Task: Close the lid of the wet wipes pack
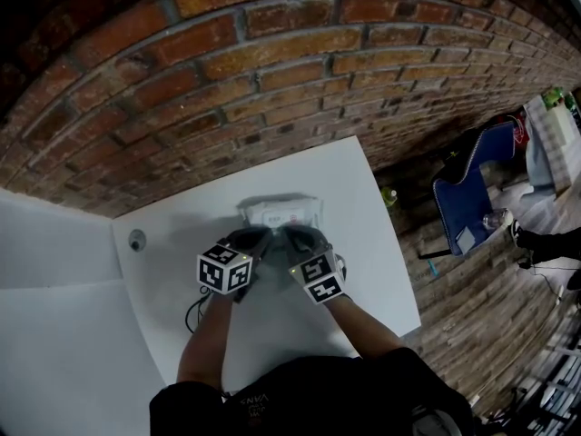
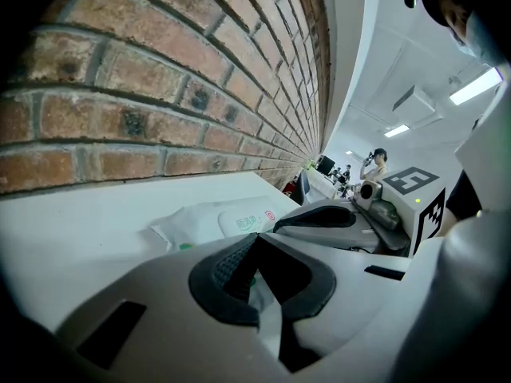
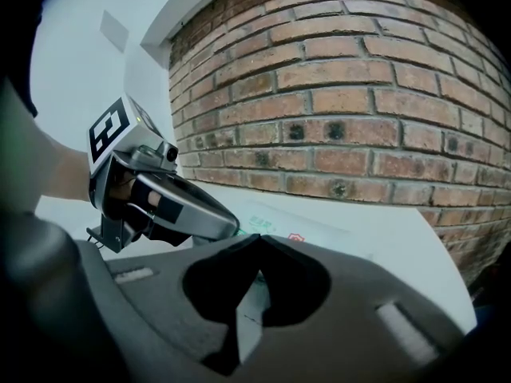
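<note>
Wet wipes pack [image 1: 281,213] lying flat on my white table [image 1: 368,275], close under the brick wall [image 1: 272,62].
My left gripper [image 1: 260,235] and right gripper [image 1: 293,234] sit side by side, tips at the pack's near edge. Both have their jaws pinched together tip to tip, with nothing between them. The lid [image 2: 244,220] lies flat on top.

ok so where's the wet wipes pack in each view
Head view: wet wipes pack at picture centre, on the white table.
Left gripper view: wet wipes pack left of centre, just above the jaws.
Right gripper view: wet wipes pack at centre, just above the jaws.
Shared landmark: the brick wall behind it.
</note>
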`<state>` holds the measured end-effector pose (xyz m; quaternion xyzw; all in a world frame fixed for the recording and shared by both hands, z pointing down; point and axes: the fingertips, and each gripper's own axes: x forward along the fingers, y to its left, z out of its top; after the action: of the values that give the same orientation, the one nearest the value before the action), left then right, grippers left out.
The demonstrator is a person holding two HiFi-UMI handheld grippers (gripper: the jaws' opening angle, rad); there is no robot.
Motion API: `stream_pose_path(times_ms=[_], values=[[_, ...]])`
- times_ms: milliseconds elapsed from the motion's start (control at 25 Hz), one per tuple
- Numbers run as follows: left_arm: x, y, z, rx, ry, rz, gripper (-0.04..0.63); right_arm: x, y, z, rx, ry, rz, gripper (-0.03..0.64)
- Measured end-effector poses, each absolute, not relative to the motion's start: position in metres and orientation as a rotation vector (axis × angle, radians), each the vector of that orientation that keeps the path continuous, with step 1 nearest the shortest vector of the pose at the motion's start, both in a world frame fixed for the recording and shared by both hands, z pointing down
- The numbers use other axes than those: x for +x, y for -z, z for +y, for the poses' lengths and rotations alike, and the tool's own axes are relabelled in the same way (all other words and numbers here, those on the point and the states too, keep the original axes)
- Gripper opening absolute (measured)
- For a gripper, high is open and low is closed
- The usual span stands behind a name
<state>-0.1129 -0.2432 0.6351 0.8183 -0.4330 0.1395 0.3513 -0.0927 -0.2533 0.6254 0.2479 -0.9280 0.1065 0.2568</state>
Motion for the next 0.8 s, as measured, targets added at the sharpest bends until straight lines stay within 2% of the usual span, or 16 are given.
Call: stream_pose_path(times_ms=[800], values=[[-0.1149,-0.6297,-0.2431,2.133,-0.377,-1.133,0.011,-0.0922,-0.6242,-0.2556,0.693,-0.336,-2.491,-0.002]])
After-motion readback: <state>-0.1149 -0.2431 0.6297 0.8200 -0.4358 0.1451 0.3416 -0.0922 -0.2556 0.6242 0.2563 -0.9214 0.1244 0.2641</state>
